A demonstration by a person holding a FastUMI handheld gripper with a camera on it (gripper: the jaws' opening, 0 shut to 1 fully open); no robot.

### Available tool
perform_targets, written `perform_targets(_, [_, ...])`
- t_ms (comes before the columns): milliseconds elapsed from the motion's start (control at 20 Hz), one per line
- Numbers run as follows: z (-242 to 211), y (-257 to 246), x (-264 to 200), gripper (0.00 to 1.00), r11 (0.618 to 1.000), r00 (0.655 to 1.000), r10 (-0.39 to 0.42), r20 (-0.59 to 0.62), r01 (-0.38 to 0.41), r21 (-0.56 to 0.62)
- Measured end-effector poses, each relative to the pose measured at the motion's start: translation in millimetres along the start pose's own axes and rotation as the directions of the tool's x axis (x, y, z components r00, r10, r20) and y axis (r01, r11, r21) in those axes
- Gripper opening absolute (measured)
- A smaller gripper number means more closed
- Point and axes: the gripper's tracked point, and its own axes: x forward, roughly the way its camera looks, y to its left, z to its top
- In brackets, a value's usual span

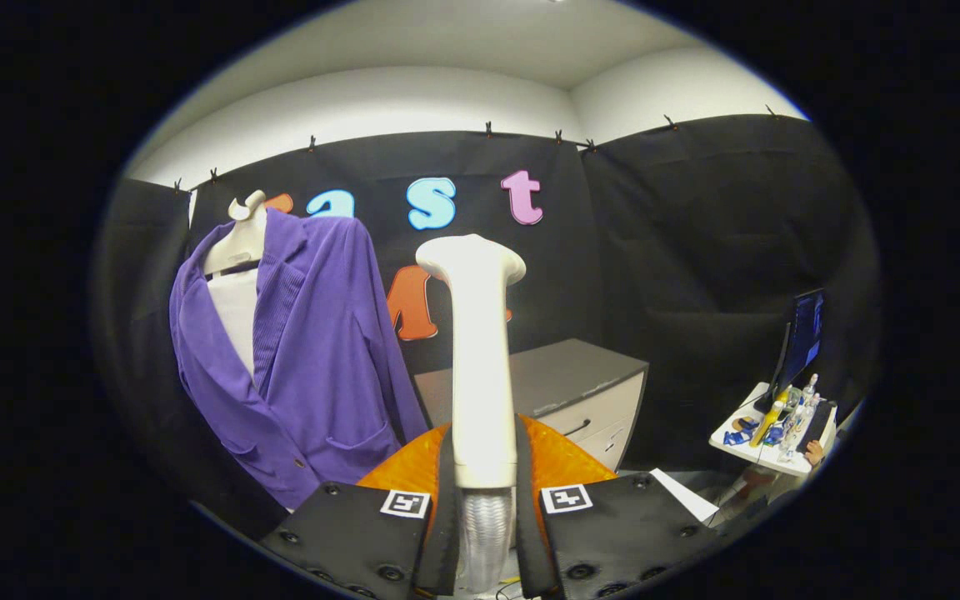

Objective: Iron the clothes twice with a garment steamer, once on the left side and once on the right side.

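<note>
Gripper: the gripper [487,533] has its two fingers closed in on the garment steamer [477,367], one pressing each side of the handle's lower part; it is grasping the steamer.
Opening: narrow, just the width of the steamer's handle, with a square marker tag on top of each finger.
Garment steamer: a smooth, matte, off-white wand standing upright between the fingers, rounded in section and flaring at the top into a wide, flattened head.
Hose: a clear ribbed hose [484,542] leaves the bottom of the handle and runs down between the fingers.
Orange part: behind the fingers, on both sides of the handle, sits a rounded orange piece [559,458] with a fine quilted texture; what it is cannot be told.
Jacket: a purple jacket [313,367] of soft, ribbed, corduroy-like cloth hangs on a pale hanger form [238,237] against the booth wall, left of the steamer and beyond the fingers, apart from the steamer head. It has lapels, a patch pocket low down and a small dark button.
Inner layer: white fabric [237,321] shows in the jacket's open front.
Cabinet: a low grey cabinet [580,392] with a flat top and pale drawer fronts stands behind the steamer, to its right.
Surface: a small white surface [767,454] far to the right carries a dark screen [801,337] and a clutter of small bottles and tools.
</note>
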Motion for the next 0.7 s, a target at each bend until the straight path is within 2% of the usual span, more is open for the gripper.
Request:
perform_targets(150, [39,-17,-9,0.35,1.000,0.997,-0.024,0.076,0.025,-0.005])
perform_targets(350, [68,-25,-16,0.35,0.999,0.991,-0.032,0.129,0.033,-0.005])
perform_targets(700, [71,4,-7,0.35,0.999,0.991,0.027,0.131,-0.022,-0.043])
